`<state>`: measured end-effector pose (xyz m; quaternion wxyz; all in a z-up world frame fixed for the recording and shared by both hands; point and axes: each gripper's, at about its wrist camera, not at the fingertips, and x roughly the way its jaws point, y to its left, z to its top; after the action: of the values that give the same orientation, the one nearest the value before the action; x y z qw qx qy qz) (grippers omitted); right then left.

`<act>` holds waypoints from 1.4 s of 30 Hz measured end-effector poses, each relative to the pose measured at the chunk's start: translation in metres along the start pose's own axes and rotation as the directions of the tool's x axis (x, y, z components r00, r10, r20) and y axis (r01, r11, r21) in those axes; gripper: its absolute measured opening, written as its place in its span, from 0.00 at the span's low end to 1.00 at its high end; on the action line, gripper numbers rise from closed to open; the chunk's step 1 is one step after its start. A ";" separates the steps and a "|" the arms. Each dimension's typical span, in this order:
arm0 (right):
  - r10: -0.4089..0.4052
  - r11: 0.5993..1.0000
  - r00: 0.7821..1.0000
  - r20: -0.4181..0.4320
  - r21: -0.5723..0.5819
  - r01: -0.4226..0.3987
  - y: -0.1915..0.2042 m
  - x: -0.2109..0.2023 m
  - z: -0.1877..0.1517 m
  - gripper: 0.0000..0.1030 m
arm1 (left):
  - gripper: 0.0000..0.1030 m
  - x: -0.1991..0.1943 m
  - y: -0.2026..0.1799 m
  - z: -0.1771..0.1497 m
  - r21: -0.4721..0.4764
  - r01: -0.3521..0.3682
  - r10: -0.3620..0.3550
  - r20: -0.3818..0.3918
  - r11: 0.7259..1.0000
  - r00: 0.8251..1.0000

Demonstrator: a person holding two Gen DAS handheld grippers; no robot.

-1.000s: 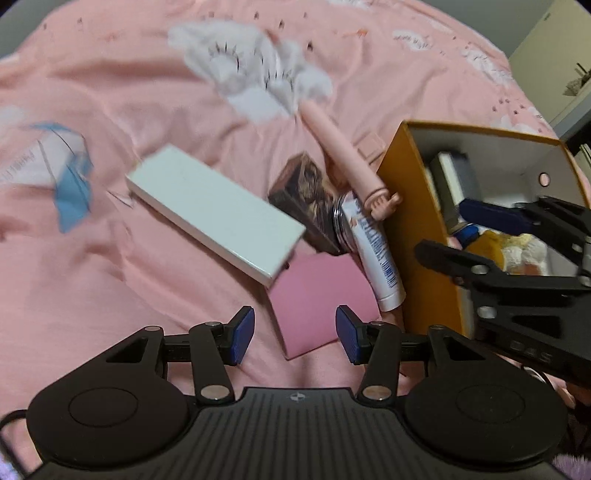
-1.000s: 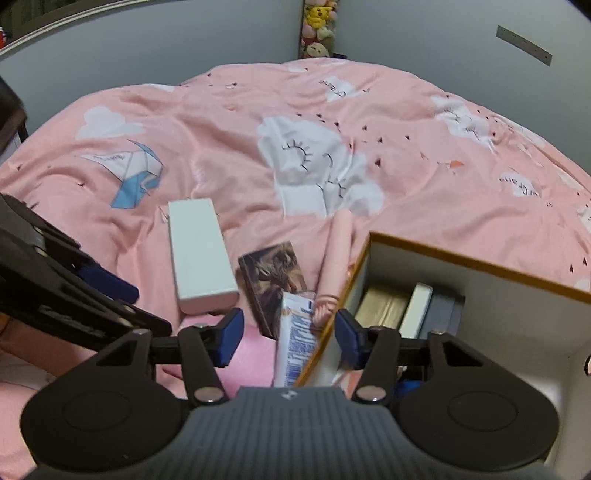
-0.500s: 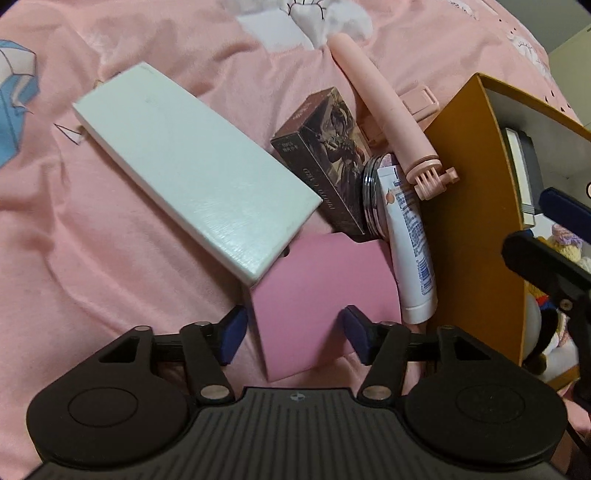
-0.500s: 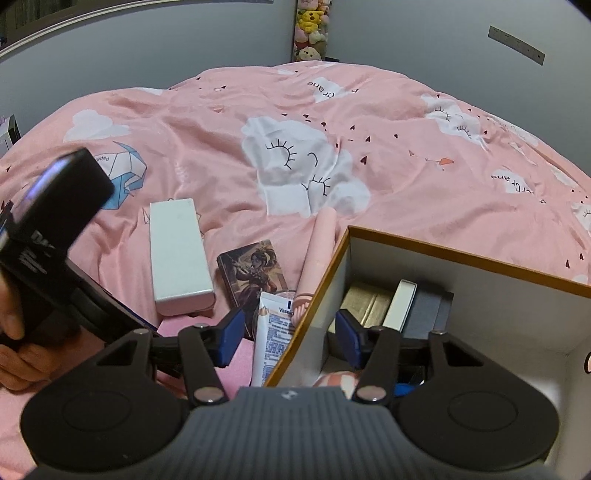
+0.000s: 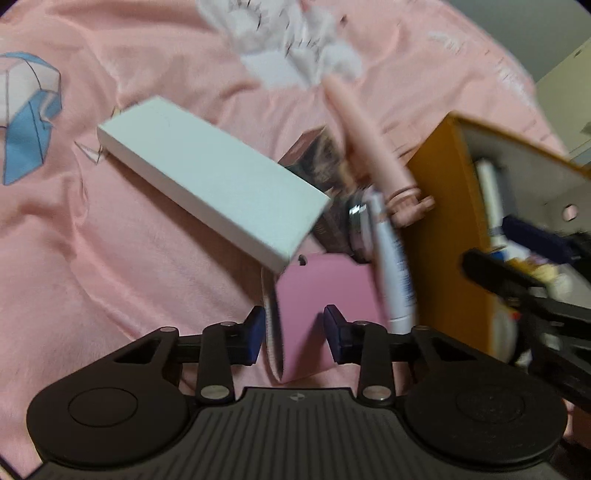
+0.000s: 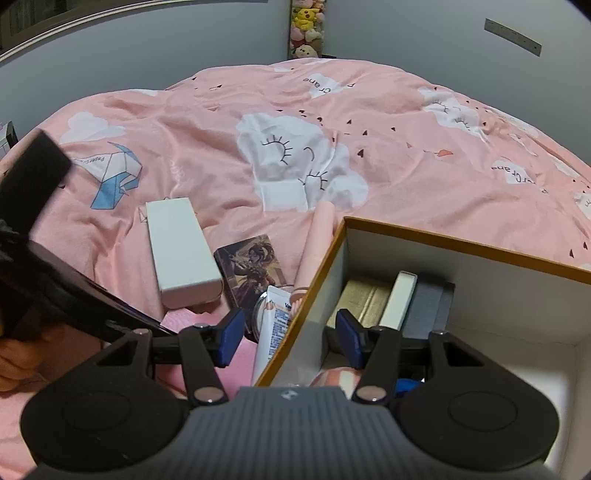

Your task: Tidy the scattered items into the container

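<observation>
Left gripper [image 5: 294, 334]: your jaws have just been closing around the near end of the pink notebook [image 5: 325, 295]; the left pad sits at its spiral edge, but blur hides whether both pads press, so the grip can't be told.
Pink notebook: it lies flat on the bedspread [image 5: 110, 258], its far corner tucked under the white box [image 5: 210, 192].
Right gripper [image 6: 290, 339]: your jaws stand apart, straddling the near wall of the container [image 6: 461, 247], and hold nothing.
Tube [image 6: 271, 332]: white, lying beside the container's outer wall.
Card box [image 6: 251, 269]: dark and printed, between the white box and the pink stick [image 6: 317, 240].
Container: open-topped, orange outside, with flat boxes standing inside.
Far end: plush toys [image 6: 306, 26] by the wall.
</observation>
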<state>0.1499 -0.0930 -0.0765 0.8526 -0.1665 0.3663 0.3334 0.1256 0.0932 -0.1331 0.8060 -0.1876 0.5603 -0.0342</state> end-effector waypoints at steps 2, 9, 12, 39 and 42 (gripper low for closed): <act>-0.008 1.000 1.000 0.004 0.007 0.008 -0.002 -0.002 -0.001 0.56 | 0.34 -0.012 -0.002 -0.005 0.005 0.044 -0.044 0.035 0.999 0.998; -0.023 1.000 1.000 0.011 0.019 0.023 -0.005 -0.006 -0.002 0.56 | 0.29 -0.016 -0.018 0.004 0.013 0.140 -0.141 0.062 0.990 0.988; -0.029 0.999 0.999 0.020 0.022 0.029 -0.007 -0.010 -0.003 0.56 | 0.29 -0.006 -0.023 0.002 0.020 0.125 -0.126 0.038 0.992 0.991; -0.023 0.963 0.999 -0.025 -0.270 0.016 0.044 0.031 0.039 0.43 | 0.19 -0.083 -0.006 0.021 -0.003 -0.093 0.087 0.372 0.996 0.924; -0.017 0.917 1.000 -0.014 -0.400 0.010 0.067 0.032 0.038 0.43 | 0.19 -0.081 0.001 0.022 -0.011 -0.084 0.083 0.362 0.996 0.929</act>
<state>0.1395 -0.0100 -0.0769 0.7997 -0.3426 0.2969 0.3936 0.1158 0.1210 -0.0548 0.8966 -0.1648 0.4097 0.0339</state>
